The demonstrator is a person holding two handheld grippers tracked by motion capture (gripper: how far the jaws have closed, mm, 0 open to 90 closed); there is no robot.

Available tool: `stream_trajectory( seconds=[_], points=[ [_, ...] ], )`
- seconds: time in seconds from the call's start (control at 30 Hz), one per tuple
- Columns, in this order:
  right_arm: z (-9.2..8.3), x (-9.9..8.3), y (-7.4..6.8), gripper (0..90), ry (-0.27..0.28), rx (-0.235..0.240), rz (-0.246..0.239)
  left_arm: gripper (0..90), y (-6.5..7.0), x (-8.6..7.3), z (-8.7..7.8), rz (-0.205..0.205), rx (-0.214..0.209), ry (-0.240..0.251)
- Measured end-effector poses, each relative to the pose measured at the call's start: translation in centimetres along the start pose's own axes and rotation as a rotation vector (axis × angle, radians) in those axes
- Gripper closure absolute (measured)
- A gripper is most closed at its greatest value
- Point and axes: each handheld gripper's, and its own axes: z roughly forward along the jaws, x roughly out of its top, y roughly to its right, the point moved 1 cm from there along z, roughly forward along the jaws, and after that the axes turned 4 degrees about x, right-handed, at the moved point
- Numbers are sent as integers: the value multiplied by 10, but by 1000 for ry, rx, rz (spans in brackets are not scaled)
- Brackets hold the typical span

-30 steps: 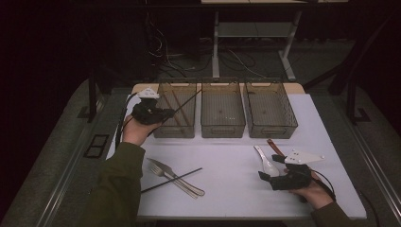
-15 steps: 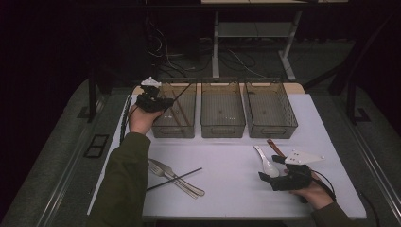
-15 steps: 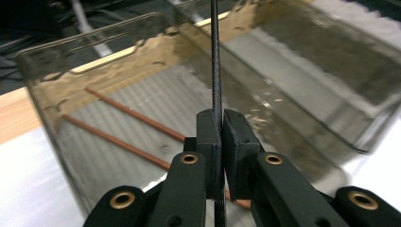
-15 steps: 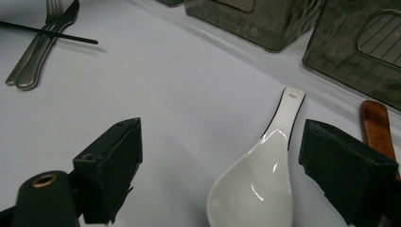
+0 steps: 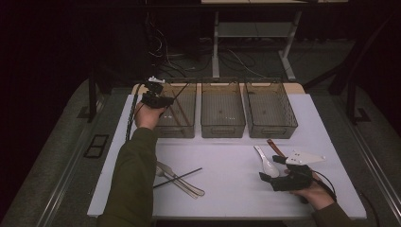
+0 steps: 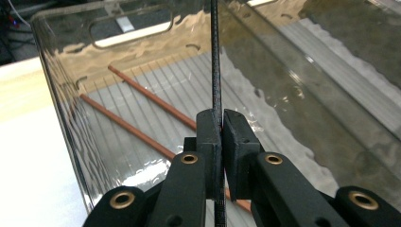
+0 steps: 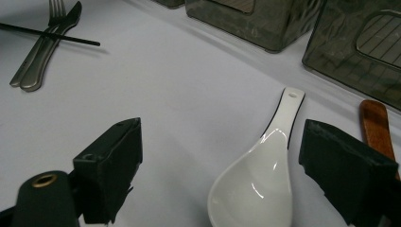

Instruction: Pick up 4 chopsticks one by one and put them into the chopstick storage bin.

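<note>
Change: since a second ago the left gripper (image 5: pixel 163 100) has travelled from the table's far left edge to above the leftmost smoky clear plastic bin (image 5: pixel 185 126), sinking slightly; the right gripper (image 5: pixel 274 174) has kept still.
Left gripper: jaws nearly closed, pinching a thin black chopstick (image 6: pixel 216 61) that stands between the pads and slants up over the bin's interior.
Bin contents: two reddish-brown chopsticks (image 6: pixel 142 94) already lie on the ribbed floor.
Right gripper: jaws wide apart, holding nothing, hovering near the table's near right corner over a white ceramic soup spoon (image 7: pixel 257 177).
Meaning: the carry looks finished; releasing the chopstick into the bin seems the step due.
Still out: a second black chopstick (image 5: pixel 177 178) crosses the steel fork and knife (image 5: pixel 182 182) near the front edge.
</note>
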Motion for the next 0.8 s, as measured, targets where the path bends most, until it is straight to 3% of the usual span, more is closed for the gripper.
stream_trajectory(
  seconds=[0.2, 0.27, 0.5, 0.67, 0.8],
  points=[
    [0, 0, 0, 141, 1, 1, 1, 841, -4, -4, 9, -3, 23, -67],
    [0, 0, 0, 141, 1, 1, 1, 839, -4, -4, 9, -1, 28, -64],
    [0, 0, 0, 141, 2, 3, -1, 706, -4, -4, 10, -4, 50, -67],
    [-1, 0, 0, 141, 3, 2, 3, 601, -2, -3, 6, -8, 20, -50],
    [-1, 0, 0, 141, 3, 1, 3, 508, 2, -2, 1, 21, -19, -51]
  ],
)
